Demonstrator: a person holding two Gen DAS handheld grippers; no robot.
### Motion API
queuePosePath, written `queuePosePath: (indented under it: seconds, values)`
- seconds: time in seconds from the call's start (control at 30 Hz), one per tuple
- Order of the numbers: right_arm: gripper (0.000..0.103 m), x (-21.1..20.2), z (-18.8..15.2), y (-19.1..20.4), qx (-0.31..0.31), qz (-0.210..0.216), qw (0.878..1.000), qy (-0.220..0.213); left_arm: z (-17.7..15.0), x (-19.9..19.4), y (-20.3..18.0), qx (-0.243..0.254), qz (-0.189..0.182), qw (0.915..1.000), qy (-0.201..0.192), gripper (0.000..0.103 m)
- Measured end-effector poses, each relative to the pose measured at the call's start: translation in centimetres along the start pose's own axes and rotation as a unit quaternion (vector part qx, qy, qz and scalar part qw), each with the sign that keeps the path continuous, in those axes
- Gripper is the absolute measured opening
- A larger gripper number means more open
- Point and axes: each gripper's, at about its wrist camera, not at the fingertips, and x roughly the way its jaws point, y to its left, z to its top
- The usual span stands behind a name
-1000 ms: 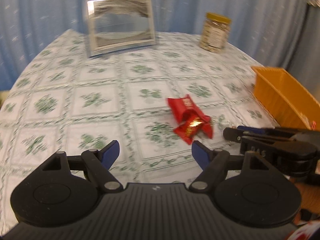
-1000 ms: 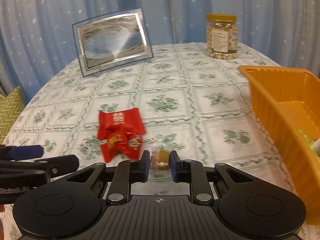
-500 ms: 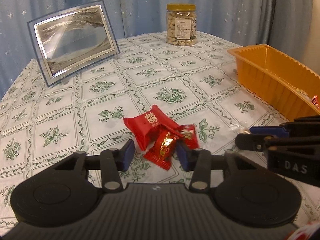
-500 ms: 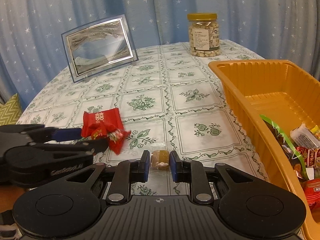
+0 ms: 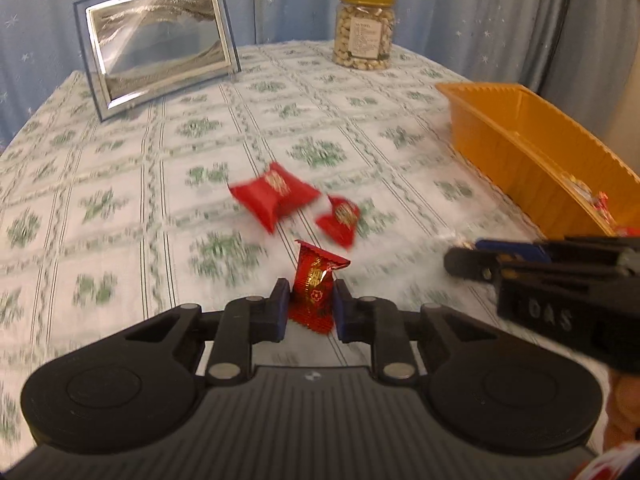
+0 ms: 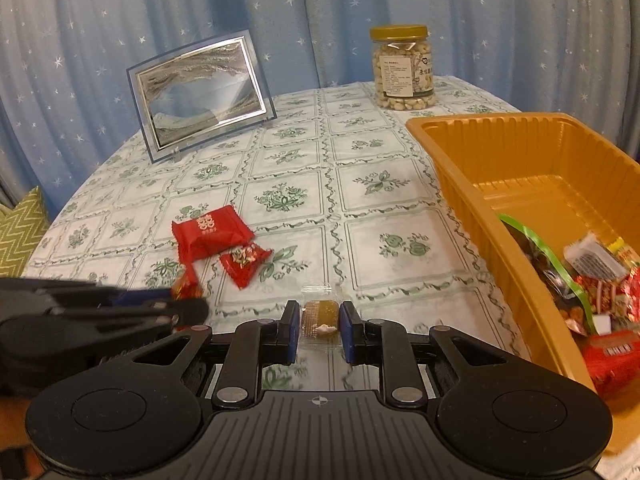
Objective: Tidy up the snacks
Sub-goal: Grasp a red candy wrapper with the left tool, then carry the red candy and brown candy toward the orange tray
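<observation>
- My left gripper [image 5: 308,306] has its blue pads clamped on a red-and-gold candy [image 5: 314,288], which stands upright between the fingers with its crimped top sticking out above them.
- My right gripper [image 6: 319,330] is closed on a clear-wrapped amber sweet [image 6: 320,318], pinched at both sides between the pads.
- Just beyond my left fingertips, two more red packets lie on the cloth: a larger pillow pack [image 5: 274,196] and, touching its right side, a small wrapped candy [image 5: 340,218].
- In the right wrist view those same two sit ahead and to the left of my right fingers, the large one [image 6: 210,232] behind the small one [image 6: 244,260].
- The orange tray [image 6: 452,160] lies to the right of my right fingers, with wrapped snacks piled at its near end.
- Far ahead of both grippers, a jar of nuts [image 6: 403,68] and a framed sand picture [image 6: 202,94] stand on the green-patterned tablecloth [image 6: 372,240], well apart.
</observation>
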Motion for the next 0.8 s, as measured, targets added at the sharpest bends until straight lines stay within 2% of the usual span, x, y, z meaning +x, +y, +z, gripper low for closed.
queuePosePath:
  seconds: [0.23,0.33,0.43,0.57,0.63,0.7,0.8]
  values:
    - [0.022,-3.1,-1.8,-0.6,-0.010,0.001,1.000,0.003,-2.7,-2.5,-2.5,0.024,0.003,0.9997,0.008,0.022]
    - [0.022,-4.3,-2.6,-0.9,-0.011,-0.002,1.000,0.004,-2.7,-2.5,-3.3,0.063,0.006,0.9980,0.001,0.030]
    - [0.022,-5.3,-3.3,-1.0,-0.014,-0.001,1.000,0.006,-2.4,-2.2,-3.8,0.097,0.016,0.9951,-0.009,0.031]
    - [0.022,-6.2,-3.9,-1.0,-0.019,-0.001,1.000,0.005,-2.2,-1.5,-4.0,0.110,0.006,0.9938,-0.010,0.031]
    - [0.022,-6.4,-4.1,-1.0,-0.020,-0.003,1.000,0.006,-2.3,-1.4,-4.1,0.114,0.007,0.9934,-0.008,0.030]
    - [0.022,-6.5,-4.2,-1.0,-0.019,-0.005,1.000,0.007,-2.3,-1.6,-4.1,0.105,0.001,0.9945,-0.002,0.020]
    - [0.022,-6.9,-4.1,-1.1,-0.021,-0.006,1.000,0.006,-2.7,-2.1,-4.3,0.097,0.008,0.9953,0.001,0.019]
